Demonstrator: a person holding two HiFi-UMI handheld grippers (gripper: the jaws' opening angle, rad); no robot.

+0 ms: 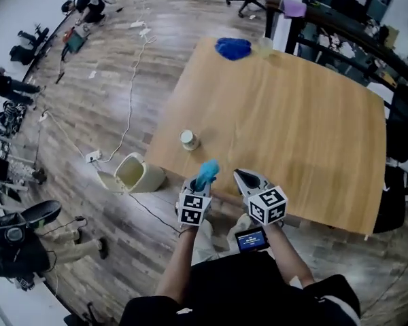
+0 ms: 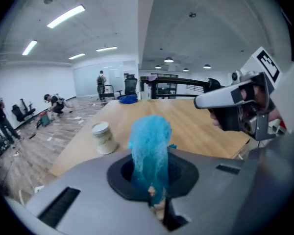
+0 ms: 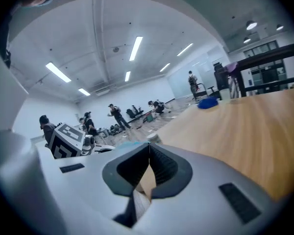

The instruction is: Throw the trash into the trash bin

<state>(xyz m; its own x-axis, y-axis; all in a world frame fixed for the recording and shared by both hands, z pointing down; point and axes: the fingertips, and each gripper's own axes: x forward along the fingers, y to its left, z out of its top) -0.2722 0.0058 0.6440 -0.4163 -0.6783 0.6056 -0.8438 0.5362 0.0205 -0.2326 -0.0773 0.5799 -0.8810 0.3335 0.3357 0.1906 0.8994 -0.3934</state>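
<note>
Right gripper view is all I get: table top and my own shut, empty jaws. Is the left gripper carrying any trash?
Observer: Yes. The left gripper is shut on a crumpled blue wad that sticks up out of its jaws.
Operator: Where is the bin? I can't see it.
Observer: The bin is on the floor by the near left corner of the table, to the left of the left gripper.
Operator: Anything on the floor near it?
Observer: A white power strip lies just left of the bin, and a cable runs from it across the floor.
</note>
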